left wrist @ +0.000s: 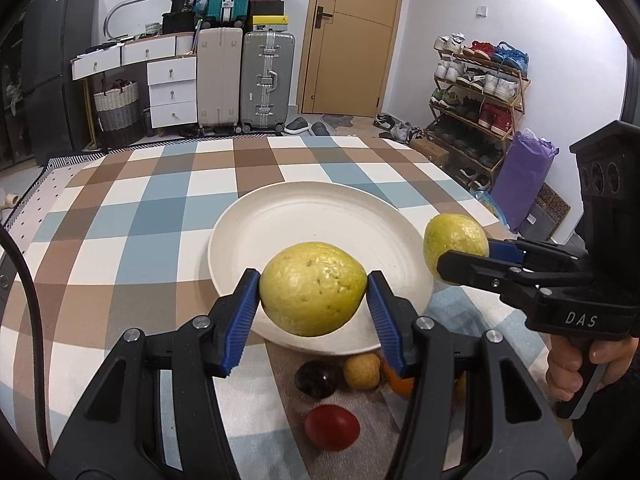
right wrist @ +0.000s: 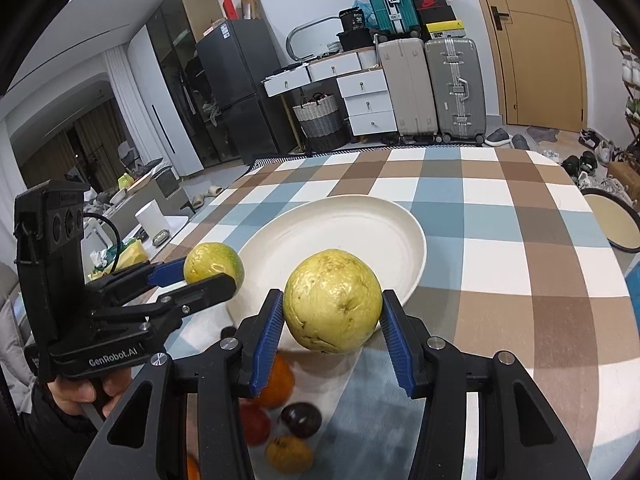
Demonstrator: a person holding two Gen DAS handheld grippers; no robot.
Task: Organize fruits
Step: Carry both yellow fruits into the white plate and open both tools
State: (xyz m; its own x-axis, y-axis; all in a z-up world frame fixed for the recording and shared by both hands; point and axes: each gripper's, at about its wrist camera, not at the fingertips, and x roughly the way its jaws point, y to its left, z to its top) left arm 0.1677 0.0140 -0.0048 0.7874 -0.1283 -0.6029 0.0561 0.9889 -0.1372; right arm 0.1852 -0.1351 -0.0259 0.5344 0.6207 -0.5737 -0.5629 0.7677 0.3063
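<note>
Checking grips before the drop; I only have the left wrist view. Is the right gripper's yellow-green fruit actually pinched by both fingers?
Observer: Yes. The right wrist view shows the round yellow-green fruit touched on both sides by the blue fingers of the right gripper.
Operator: Loose fruit under it?
Observer: A round orange fruit, mostly hidden in yours, lies below the left-hand finger.
Operator: Anything off the table's right side?
Observer: A round tan disc with a dark rim, beside the checked table.

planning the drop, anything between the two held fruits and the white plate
No: both yellow-green fruits hang over the plate, its surface bare in both wrist views.
</note>
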